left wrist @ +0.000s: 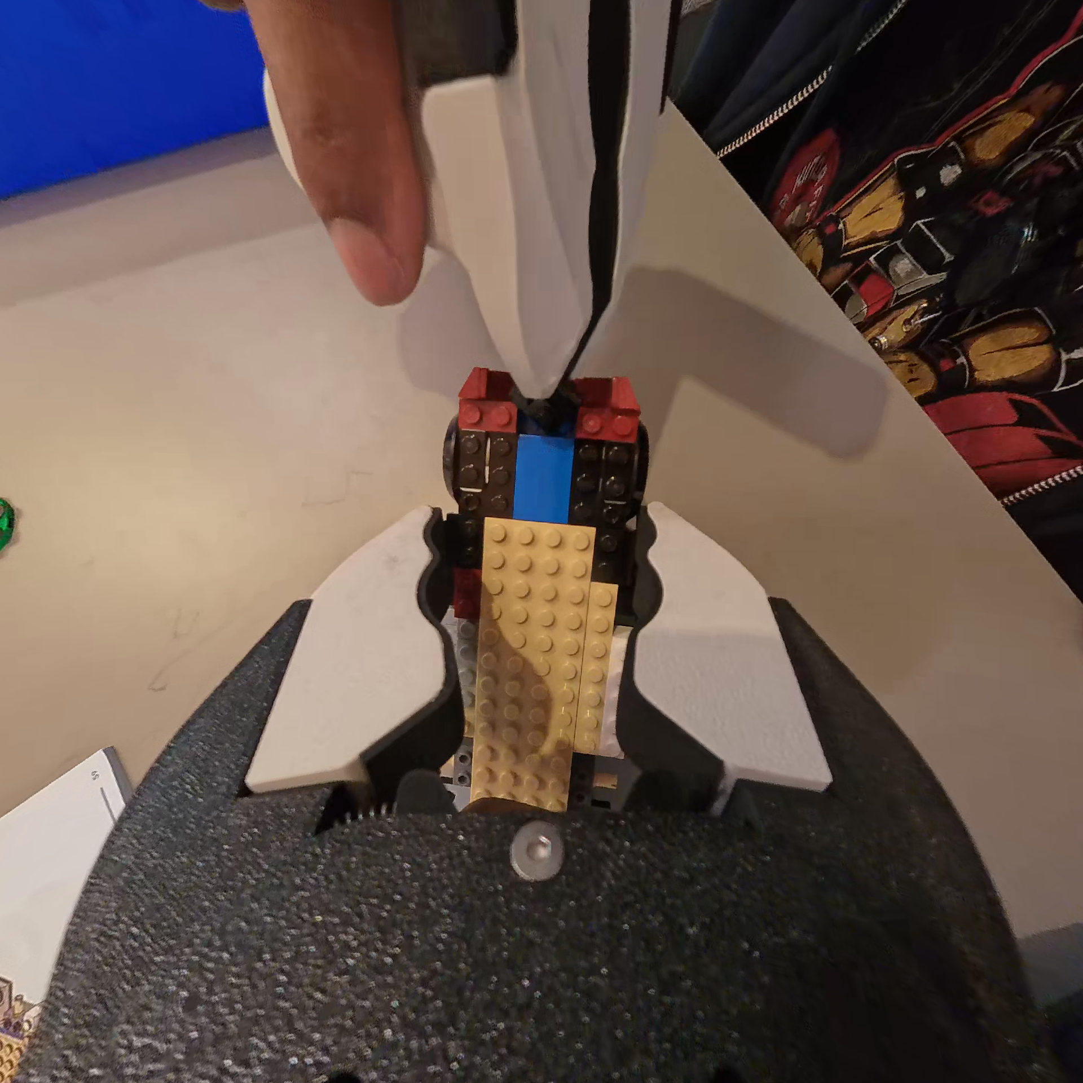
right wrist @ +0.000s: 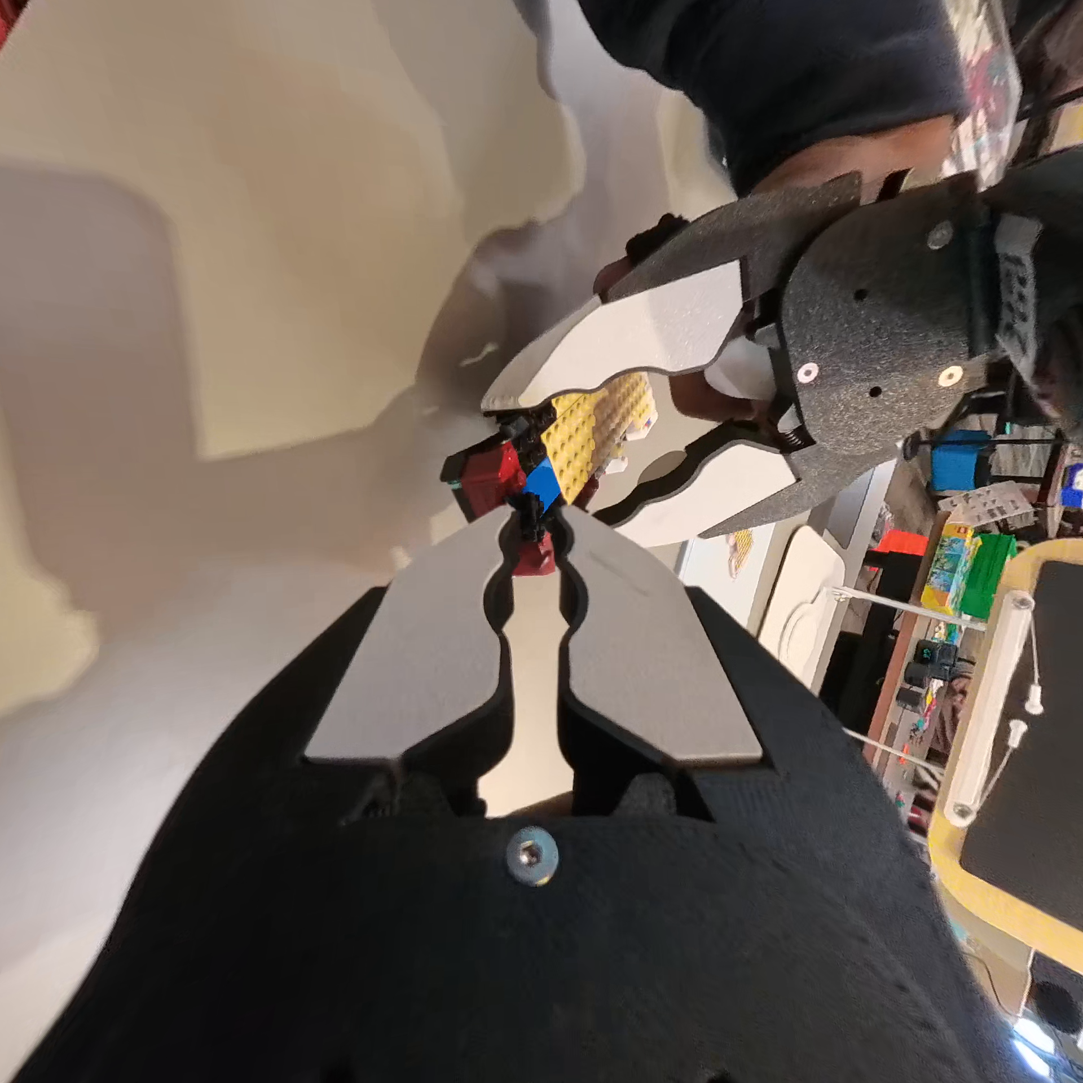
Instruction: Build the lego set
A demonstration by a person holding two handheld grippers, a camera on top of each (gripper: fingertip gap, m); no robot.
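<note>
Tan-topped brick model (left wrist: pixel 542 615) sits clamped between the left gripper (left wrist: pixel 542 527) fingers. At its far end, the right gripper (right wrist: pixel 530 521) pinches a small black piece (right wrist: pixel 530 518) between dark red bricks (left wrist: pixel 489 404).

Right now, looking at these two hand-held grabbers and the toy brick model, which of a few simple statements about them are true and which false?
1. The left gripper holds a brick model between its fingers. True.
2. The right gripper is wide open, far from the model. False: its fingertips are closed on a small black piece at the model's end.
3. The model has a blue strip on top. True.
4. The model lies flat on the table. False: it is held above it.
5. A green object sits at the left edge. True.
</note>
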